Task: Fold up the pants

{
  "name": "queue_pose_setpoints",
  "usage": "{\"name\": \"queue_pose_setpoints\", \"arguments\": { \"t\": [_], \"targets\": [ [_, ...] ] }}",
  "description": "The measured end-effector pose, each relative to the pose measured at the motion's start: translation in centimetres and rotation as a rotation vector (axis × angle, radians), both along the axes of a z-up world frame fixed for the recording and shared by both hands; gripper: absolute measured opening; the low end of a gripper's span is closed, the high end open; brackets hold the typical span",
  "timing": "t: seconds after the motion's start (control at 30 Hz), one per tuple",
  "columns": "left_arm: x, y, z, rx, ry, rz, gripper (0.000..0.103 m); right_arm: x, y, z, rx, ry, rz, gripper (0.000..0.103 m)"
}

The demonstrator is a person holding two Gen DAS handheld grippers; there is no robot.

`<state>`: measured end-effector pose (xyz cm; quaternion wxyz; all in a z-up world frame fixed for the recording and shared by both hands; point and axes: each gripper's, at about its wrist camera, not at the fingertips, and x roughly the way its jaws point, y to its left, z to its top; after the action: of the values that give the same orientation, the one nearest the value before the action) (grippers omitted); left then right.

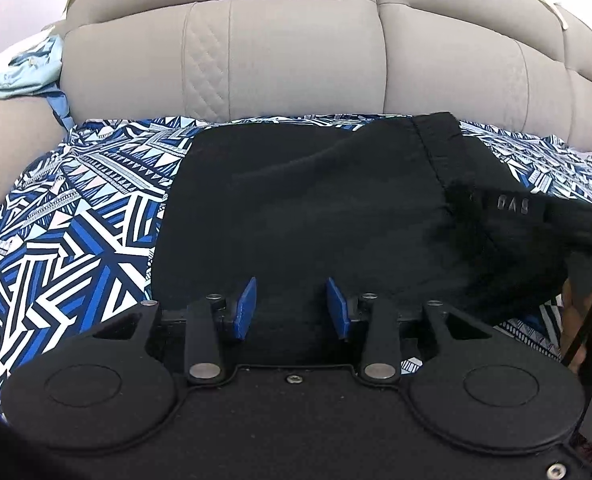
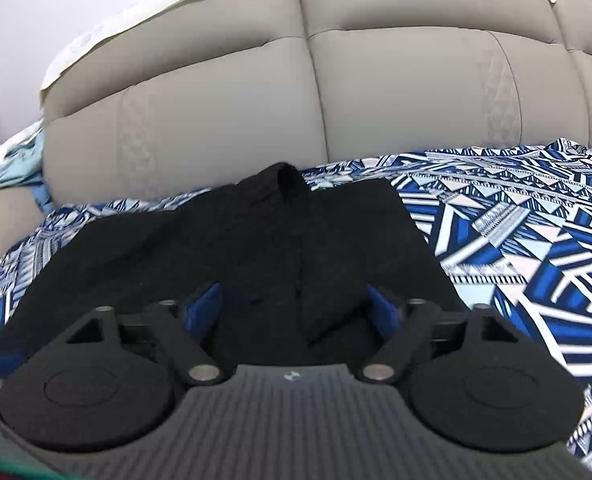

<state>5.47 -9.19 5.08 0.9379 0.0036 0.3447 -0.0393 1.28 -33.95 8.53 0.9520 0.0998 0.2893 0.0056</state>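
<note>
- Black pants (image 1: 296, 200) are lying on the blue-and-white patterned sheet (image 1: 76, 220), right in front of the beige padded headboard (image 1: 296, 60).
- Left hand-held gripper (image 1: 291, 307) sits over the pants, blue pads a fair way apart, gripping nothing.
- Right hand-held gripper (image 2: 296, 304) is spread wide above the dark fabric (image 2: 236, 240), nothing pinched.
- Light blue cloth (image 1: 16, 72) is bunched at far left.

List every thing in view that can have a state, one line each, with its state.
black pants: lying on the patterned sheet, partly folded, waistband end bunched and not flat.
patterned sheet: spread over the bed, mostly smooth.
left gripper: open, over the pants' near edge, holding nothing.
right gripper: open wide, over the pants, holding nothing.
light blue cloth: crumpled beside the headboard.
</note>
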Motion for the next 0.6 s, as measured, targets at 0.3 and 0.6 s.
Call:
{"name": "queue_pose_setpoints", "arguments": {
  "t": [0.3,0.6],
  "targets": [
    [0.4,0.9,3.7,-0.094,-0.092,-0.018,0.035,-4.4,-2.7,2.4,-0.033,-0.090,-0.070,0.018],
    [8.1,1.1,4.0,-0.025,-0.081,0.086,0.035,-3.6,-3.1,2.8,-0.216,-0.033,-0.169,0.003]
  ]
}}
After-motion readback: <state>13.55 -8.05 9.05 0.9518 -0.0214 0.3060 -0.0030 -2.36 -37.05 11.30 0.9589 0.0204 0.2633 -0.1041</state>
